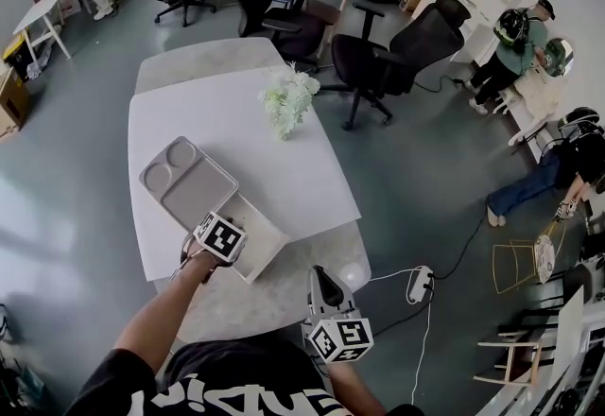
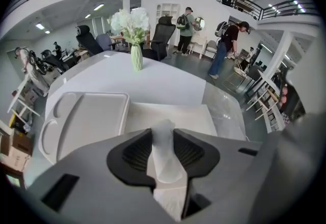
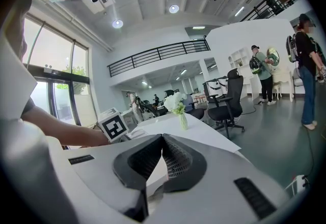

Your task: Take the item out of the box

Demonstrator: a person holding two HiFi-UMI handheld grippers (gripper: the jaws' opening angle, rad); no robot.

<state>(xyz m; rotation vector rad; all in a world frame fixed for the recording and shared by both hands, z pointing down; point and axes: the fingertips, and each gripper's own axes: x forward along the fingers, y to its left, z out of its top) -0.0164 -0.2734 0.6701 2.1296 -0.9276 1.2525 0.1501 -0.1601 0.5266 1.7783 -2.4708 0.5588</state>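
box (image 1: 267,242) sits open on the wide white bench (image 1: 227,116), near the bench's front edge and just beside the grey tray (image 1: 189,182), which has 2 round wells at 1 end. a vase of white flowers (image 1: 288,102) stands further back on the bench, well apart from both. the left gripper (image 2: 163,135) hangs over the box's left end, pointing steeply down. its jaws are clamped on the item (image 2: 164,162), a white, soft-looking strip that stands between the 2 ribbed pads (image 2: 133,154) and pokes out past their tips. the item's lower end runs out of sight behind the jaws, so whether it is clear of the box cannot be told. the right gripper (image 3: 162,139) is held by the bench's front corner, nearly level, its jaws closed tip to tip with nothing between them.
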